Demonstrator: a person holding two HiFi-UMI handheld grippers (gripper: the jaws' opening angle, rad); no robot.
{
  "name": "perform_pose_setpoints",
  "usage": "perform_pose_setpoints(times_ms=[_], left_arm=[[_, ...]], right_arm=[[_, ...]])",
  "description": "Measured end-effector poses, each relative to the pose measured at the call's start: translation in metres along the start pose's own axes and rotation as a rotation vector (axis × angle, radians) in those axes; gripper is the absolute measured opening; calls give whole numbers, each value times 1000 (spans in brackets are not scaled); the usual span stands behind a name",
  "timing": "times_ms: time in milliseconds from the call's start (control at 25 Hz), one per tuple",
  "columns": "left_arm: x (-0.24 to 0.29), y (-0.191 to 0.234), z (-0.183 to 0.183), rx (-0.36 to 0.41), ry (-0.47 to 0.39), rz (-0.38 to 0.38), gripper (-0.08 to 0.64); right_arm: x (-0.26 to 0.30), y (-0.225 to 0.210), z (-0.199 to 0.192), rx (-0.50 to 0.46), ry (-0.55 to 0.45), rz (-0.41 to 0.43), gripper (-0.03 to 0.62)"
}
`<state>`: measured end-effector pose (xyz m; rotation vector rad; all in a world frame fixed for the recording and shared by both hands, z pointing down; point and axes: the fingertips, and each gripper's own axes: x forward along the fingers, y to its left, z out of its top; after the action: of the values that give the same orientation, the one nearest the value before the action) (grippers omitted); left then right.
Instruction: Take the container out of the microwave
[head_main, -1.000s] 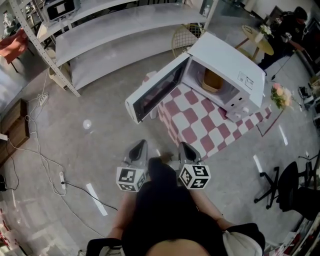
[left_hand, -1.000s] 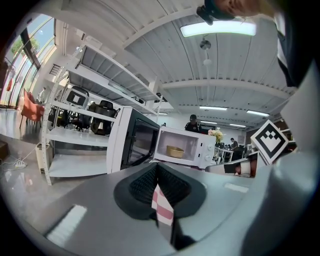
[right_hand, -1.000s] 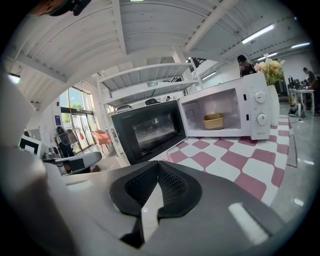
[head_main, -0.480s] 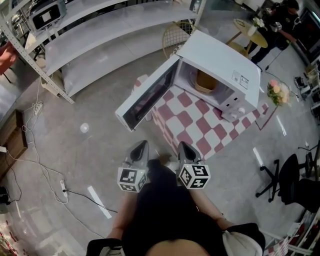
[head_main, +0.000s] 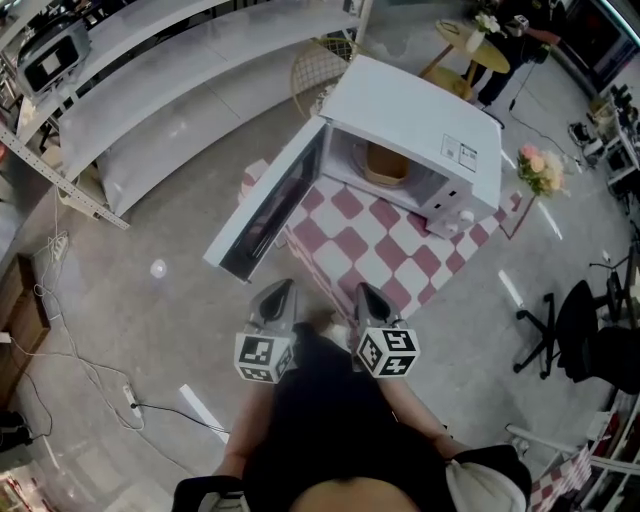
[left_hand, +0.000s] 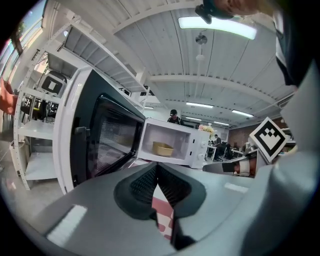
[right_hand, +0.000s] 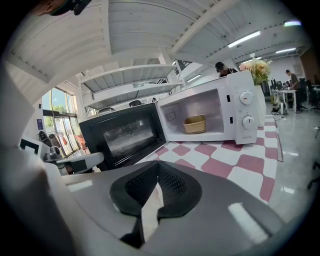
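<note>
Microwave (head_main: 410, 130): white, on the checked table (head_main: 370, 255), toward its far edge; door (head_main: 265, 210) swung wide open past the table's left edge; container (head_main: 385, 165): tan, inside the cavity, untouched; left tool (head_main: 283, 288): clenched, empty, short of the table's near edge; right tool (head_main: 366, 290): clenched, empty, beside it.

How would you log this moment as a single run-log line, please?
microwave: door open | container: inside microwave, untouched | left gripper: shut, empty | right gripper: shut, empty
</note>
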<state>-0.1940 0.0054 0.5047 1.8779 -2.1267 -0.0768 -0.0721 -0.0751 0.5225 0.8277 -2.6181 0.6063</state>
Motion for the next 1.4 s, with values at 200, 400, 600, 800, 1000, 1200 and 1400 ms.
perform_pose_setpoints(times_ms=[200,400,600,800,1000,1200,1400], left_arm=[[26,-1,4,18,14,-52,9],[50,-2,10,25,33,-105,9],[73,-3,13,32,55,-156,9],[96,-2,16,41,72,-205,9],[120,-6,14,44,108,-267,9],[145,-17,15,61,138,-331,9],[166,-29,12,73,155,-393,9]], right_arm=[[9,-14,4,14,4,-45,2],[20,-27,15,33,-9,-86,1],[33,-36,23,57,-19,-117,0],[47,-44,27,83,-23,-148,0],[53,-59,31,116,-23,-200,2],[55,-81,40,148,-46,-264,1],[54,-101,41,173,-59,-324,2]])
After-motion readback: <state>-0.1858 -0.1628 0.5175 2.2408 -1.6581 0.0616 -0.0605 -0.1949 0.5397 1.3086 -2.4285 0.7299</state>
